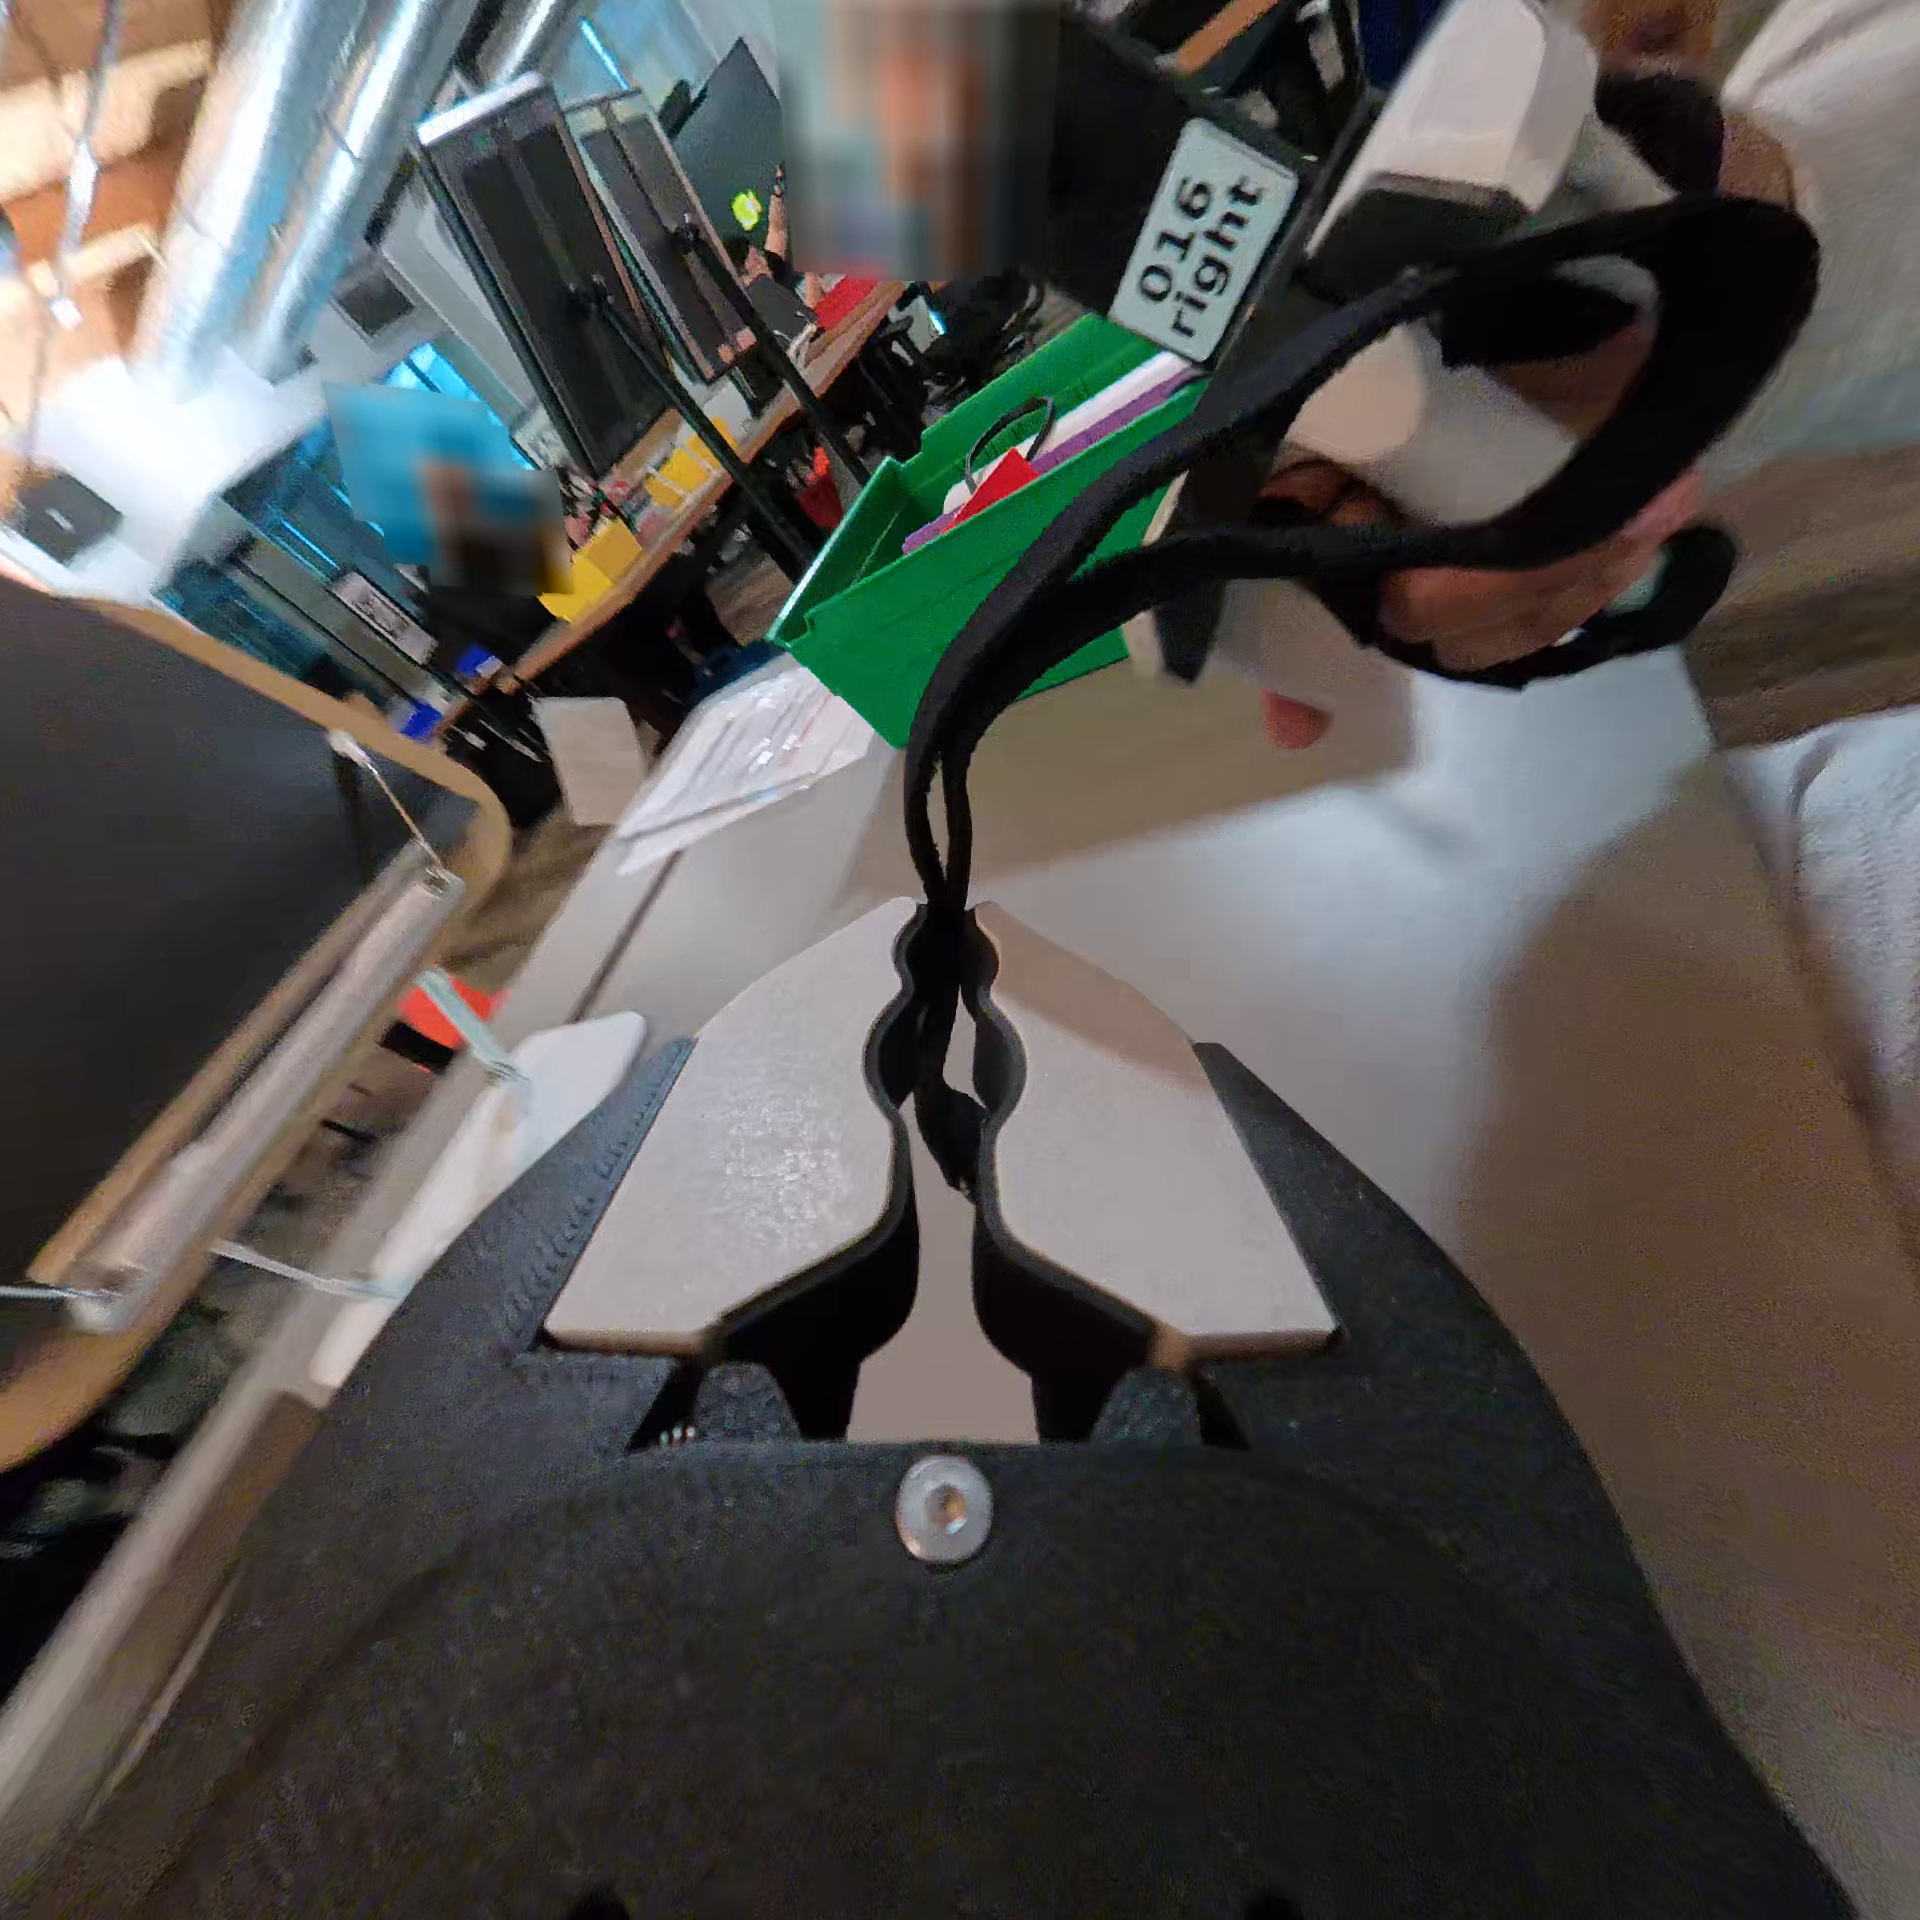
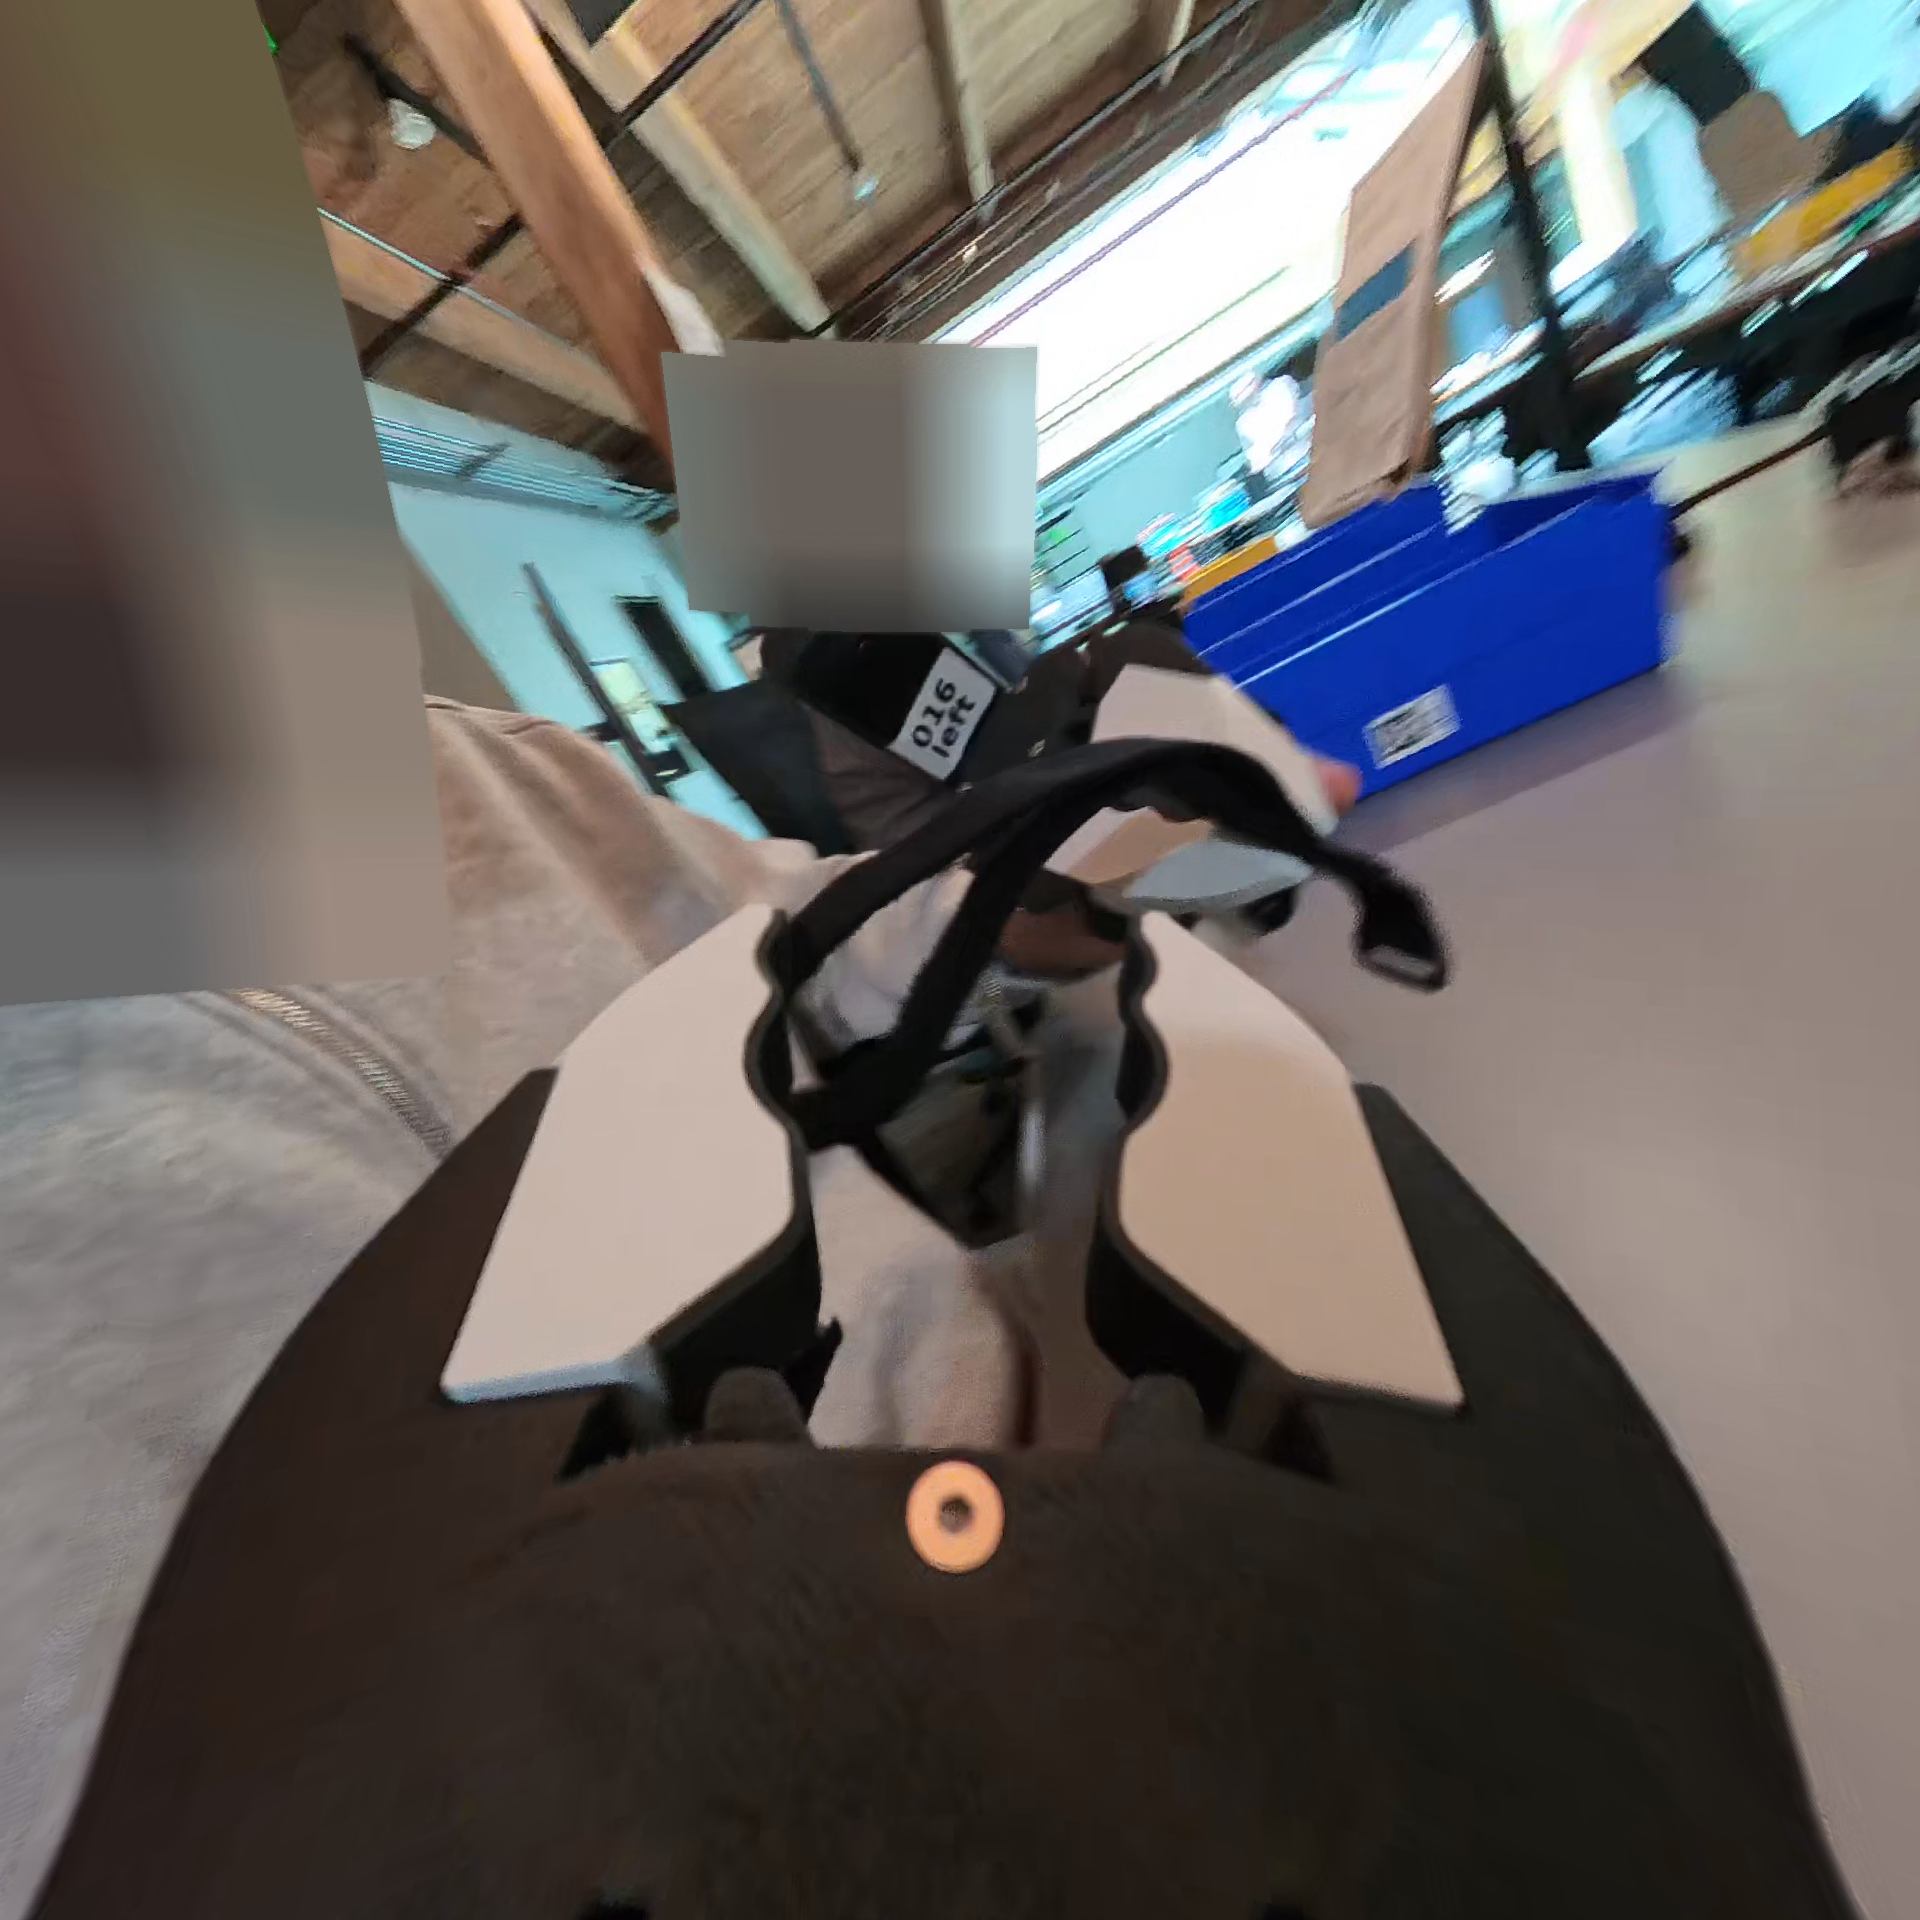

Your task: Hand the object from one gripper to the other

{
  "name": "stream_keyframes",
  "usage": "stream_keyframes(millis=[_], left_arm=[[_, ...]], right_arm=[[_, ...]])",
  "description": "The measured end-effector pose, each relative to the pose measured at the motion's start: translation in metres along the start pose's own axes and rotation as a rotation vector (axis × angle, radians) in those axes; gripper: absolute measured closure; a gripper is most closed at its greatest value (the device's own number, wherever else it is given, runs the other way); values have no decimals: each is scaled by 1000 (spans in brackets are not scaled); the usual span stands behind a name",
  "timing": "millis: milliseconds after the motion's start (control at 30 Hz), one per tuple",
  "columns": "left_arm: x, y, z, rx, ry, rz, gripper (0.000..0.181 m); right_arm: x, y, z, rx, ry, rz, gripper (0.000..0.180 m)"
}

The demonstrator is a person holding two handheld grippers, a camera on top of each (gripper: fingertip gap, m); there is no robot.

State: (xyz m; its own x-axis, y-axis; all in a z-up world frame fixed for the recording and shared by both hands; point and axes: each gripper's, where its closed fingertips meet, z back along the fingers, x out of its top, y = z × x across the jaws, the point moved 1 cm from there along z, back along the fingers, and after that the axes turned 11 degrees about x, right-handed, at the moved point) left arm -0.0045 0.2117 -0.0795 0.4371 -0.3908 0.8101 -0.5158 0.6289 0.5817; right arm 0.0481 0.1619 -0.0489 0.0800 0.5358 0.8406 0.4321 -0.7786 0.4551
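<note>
A black strap (image 1: 1049, 613) is pinched between the tips of my left gripper (image 1: 945, 914), which is shut on it. From there the strap runs up and right and loops around a white finger (image 1: 1392, 416) of the right gripper, held in a person's hand. In the right wrist view my right gripper (image 2: 956, 935) is open, and the strap (image 2: 904, 894) passes between its jaws and lies over the left one. A loose strap end with a buckle (image 2: 1397, 951) hangs to the right. The left gripper's white fingers (image 2: 1174, 717) show just beyond.
A green bin (image 1: 935, 634) with coloured items stands on the pale table (image 1: 1299, 935), with papers (image 1: 748, 748) beside it. A blue bin (image 2: 1455, 623) stands at the far right of the table (image 2: 1662, 987). A grey sleeve (image 2: 208, 1195) fills the left.
</note>
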Motion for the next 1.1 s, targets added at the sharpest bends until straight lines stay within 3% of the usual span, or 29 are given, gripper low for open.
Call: stream_keyframes(millis=[233,433,633,900,1100], left_arm=[[-2,-1,-3,-225,12,636,178],[2,-7,-4,-371,2,936,178],[4,-23,-5,-432,23,916,178],[13,-42,-3,-505,2,853,178],[23,-54,5,-641,-3,875,178]], right_arm=[[20,-12,18,-213,-18,353,109],[22,-1,16,-198,-4,512,112],[21,-7,18,-284,49,612,113],[22,-21,24,-315,-18,446,112],[19,-10,18,-343,159,758,100]])
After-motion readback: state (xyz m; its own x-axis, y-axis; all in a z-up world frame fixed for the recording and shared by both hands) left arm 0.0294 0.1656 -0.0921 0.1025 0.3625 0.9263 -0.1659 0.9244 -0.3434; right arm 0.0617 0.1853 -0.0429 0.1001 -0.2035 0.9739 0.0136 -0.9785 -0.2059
